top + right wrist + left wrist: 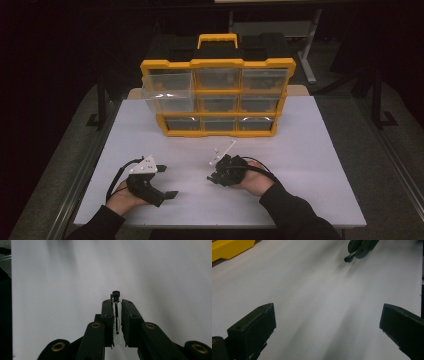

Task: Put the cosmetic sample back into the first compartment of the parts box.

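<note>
A yellow organizer case (217,64) with clear drawers stands upright at the back of the white table (305,165). Its top-left drawer (167,95) is pulled out toward me. My right gripper (116,302) is shut on a small thin clear part with a black cap (116,293), which pokes out past the jaw tips. In the high view this gripper (212,177) lies low over the table, right of centre, pointing left. My left gripper (168,181) rests at the front left, jaws wide apart with bare table between them (327,315). The left gripper view also shows the right gripper (359,247) and the black cap (348,258).
The case has a black-and-yellow handle (218,41) on top and several shut drawers. A wide strip of table lies between the case and both hands. The table's edges drop to grey floor on both sides; a metal stand (307,55) is behind at right.
</note>
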Demonstrator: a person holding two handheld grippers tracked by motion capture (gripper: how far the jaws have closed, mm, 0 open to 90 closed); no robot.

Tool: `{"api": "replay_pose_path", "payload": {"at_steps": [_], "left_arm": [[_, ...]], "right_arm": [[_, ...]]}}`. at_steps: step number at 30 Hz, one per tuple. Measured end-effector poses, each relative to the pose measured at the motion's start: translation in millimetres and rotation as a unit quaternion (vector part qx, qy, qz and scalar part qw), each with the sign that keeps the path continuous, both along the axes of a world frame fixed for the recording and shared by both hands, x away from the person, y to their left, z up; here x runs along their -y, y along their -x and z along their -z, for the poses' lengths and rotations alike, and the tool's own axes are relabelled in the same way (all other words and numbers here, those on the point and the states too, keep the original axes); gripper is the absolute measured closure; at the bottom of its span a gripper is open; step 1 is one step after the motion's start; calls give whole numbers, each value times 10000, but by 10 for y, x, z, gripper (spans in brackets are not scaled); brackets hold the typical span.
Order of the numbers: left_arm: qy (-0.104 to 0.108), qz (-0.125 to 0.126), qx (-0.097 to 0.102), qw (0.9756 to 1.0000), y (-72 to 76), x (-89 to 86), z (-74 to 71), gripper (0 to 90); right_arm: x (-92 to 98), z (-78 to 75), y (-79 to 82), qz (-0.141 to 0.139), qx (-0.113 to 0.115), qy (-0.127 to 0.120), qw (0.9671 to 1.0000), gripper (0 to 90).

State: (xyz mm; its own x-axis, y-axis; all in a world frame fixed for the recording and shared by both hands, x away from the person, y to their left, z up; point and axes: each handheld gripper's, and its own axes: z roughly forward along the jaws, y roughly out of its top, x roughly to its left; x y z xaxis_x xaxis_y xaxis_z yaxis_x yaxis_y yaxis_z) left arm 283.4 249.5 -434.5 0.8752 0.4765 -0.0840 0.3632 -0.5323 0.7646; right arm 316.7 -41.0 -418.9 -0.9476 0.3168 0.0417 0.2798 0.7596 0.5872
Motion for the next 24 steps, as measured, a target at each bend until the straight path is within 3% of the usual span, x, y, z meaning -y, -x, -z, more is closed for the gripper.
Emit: {"api": "replay_pose_path", "payload": {"at_steps": [24], "left_arm": [[51, -11, 25, 10000, 6, 2, -2, 0]], "right_arm": [[125, -400, -74, 193, 4, -154, 9997, 790]]}}
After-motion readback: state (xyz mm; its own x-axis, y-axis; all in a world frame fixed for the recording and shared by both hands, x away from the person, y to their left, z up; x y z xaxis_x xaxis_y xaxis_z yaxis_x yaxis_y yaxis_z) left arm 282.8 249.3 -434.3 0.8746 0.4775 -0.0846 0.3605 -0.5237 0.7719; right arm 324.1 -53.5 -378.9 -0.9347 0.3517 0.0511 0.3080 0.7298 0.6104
